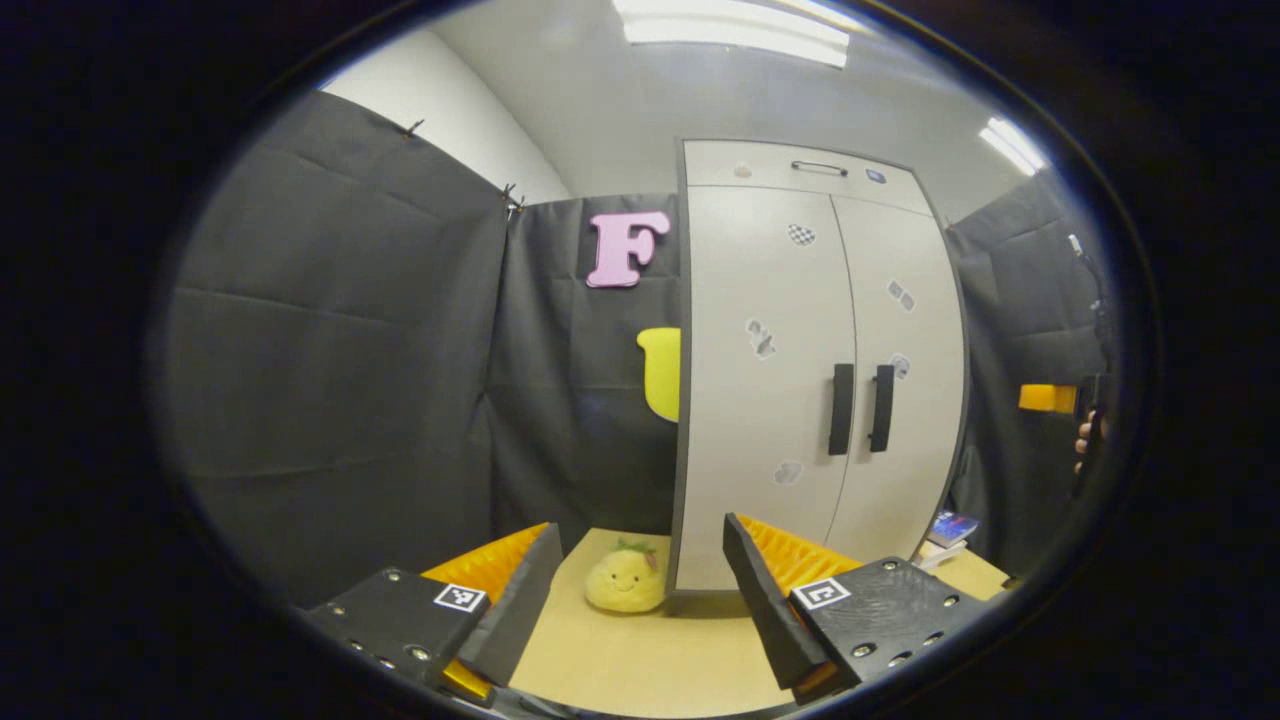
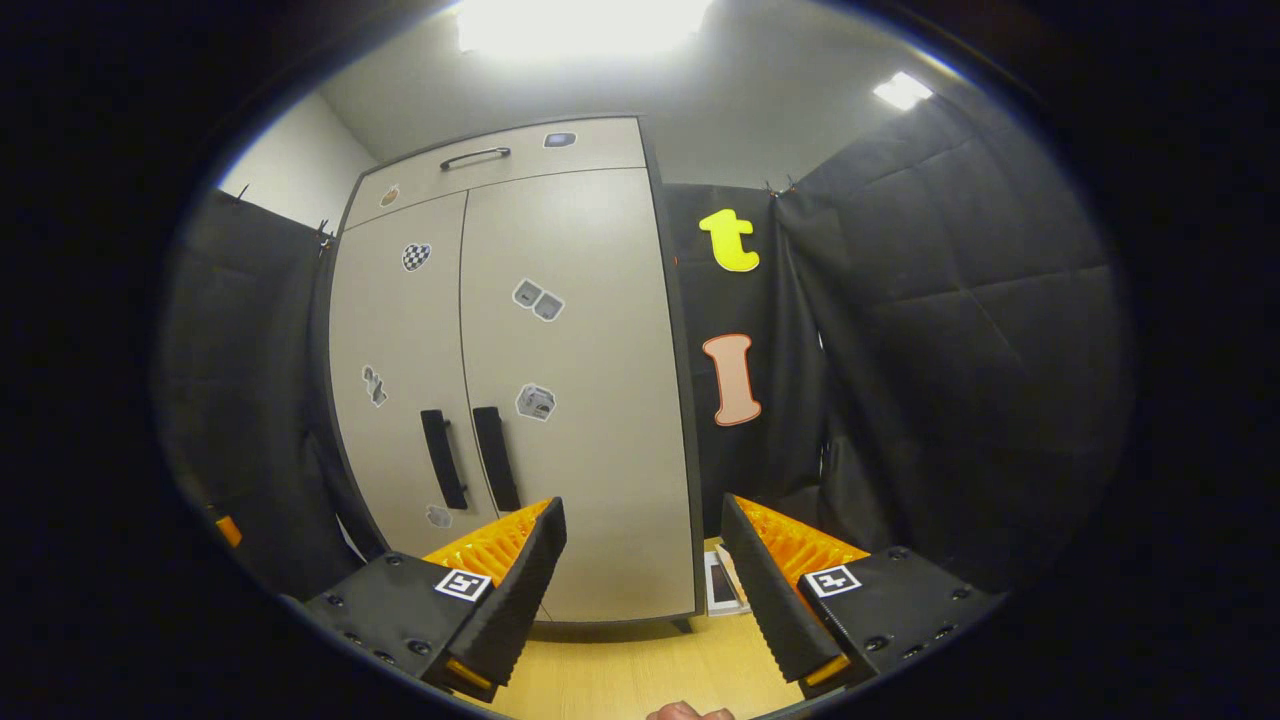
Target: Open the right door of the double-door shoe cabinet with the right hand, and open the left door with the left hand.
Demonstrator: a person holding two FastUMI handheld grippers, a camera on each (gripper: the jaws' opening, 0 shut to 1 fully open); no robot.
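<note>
The shoe cabinet stands tall on the wooden floor, well ahead of both grippers, and both its doors are closed. In the left gripper view, the left gripper has its two fingers spread wide with nothing between them, and the cabinet is in front and a bit to the right. The left door and the right door are smooth, flat and pale, with little stickers on them. Two long dark handles sit side by side in the middle, the left handle and the right handle. A soft yellow plush toy with a smiling face sits on the floor just beside the cabinet's bottom left corner. In the right gripper view, the right gripper is wide open too and holds nothing, and the cabinet is in front and a bit to the left. On top is a drawer with a thin curved handle. The fingers have ribbed, bumpy insides.
</note>
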